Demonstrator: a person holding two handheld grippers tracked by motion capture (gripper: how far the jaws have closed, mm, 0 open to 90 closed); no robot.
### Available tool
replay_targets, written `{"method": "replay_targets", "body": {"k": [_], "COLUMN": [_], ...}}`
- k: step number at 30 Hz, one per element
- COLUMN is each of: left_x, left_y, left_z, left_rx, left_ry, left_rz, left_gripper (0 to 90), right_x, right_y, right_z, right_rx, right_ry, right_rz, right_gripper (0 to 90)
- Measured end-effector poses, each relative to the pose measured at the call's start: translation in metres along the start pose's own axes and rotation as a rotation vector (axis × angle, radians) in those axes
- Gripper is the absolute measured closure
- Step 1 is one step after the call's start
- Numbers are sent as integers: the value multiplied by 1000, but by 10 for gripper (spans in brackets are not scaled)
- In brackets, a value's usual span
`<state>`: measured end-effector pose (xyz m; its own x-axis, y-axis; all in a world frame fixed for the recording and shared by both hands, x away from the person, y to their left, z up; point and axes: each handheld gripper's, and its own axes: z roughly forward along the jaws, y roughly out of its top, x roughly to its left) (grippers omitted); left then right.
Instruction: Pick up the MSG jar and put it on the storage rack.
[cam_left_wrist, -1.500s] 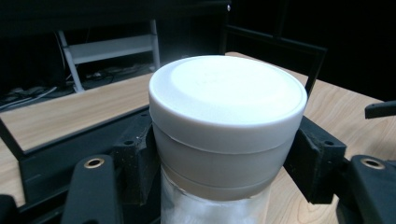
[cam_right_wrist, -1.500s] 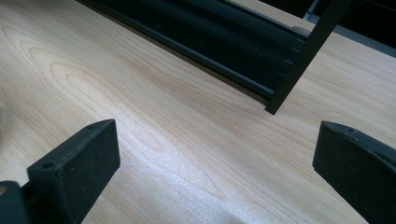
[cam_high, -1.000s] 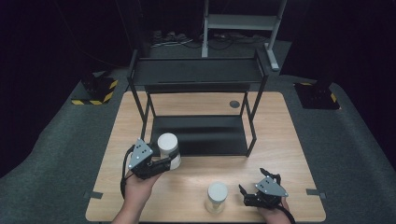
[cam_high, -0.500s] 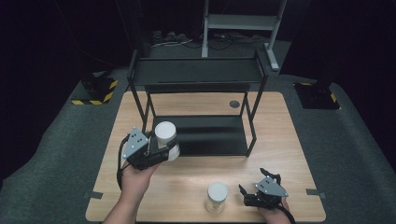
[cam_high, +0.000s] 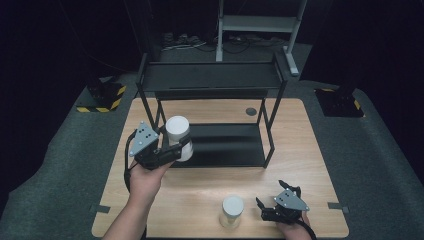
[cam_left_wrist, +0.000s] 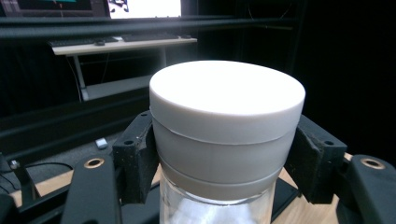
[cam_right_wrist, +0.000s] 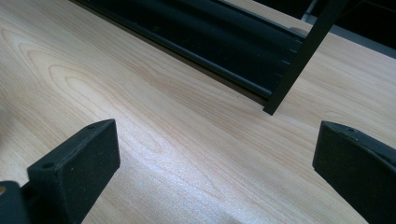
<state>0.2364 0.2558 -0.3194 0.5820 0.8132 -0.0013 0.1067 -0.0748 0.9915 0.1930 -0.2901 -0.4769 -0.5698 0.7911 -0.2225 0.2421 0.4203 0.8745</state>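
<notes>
My left gripper (cam_high: 175, 150) clamps the white-lidded jar (cam_high: 177, 135) w/ both jaws, held above the table's (cam_high: 310, 150) left side by the black rack (cam_high: 210, 80). Right gripper (cam_high: 267, 210) rests near the front-right corner, jaws wide, beside a second jar (cam_high: 232, 211).

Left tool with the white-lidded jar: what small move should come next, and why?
Probably carry the jar forward toward a shelf of the rack. The left tool grips it just below the lid, lifted at the rack's front left corner; the right tool rests open.
</notes>
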Motion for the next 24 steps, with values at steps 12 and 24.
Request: {"method": "replay_targets", "body": {"k": [12, 24], "left_x": [1, 5], "left_y": [26, 54], "left_z": [2, 6], "left_rx": [-34, -57], "left_ry": [14, 47], "left_rz": [14, 30], "left_gripper": [341, 341], "right_x": [-1, -1], "right_y": [-1, -2], "right_z": [0, -1], "right_rx": [-3, -8], "right_ry": [1, 1], "right_rz": [5, 10], "right_gripper": [0, 0]}}
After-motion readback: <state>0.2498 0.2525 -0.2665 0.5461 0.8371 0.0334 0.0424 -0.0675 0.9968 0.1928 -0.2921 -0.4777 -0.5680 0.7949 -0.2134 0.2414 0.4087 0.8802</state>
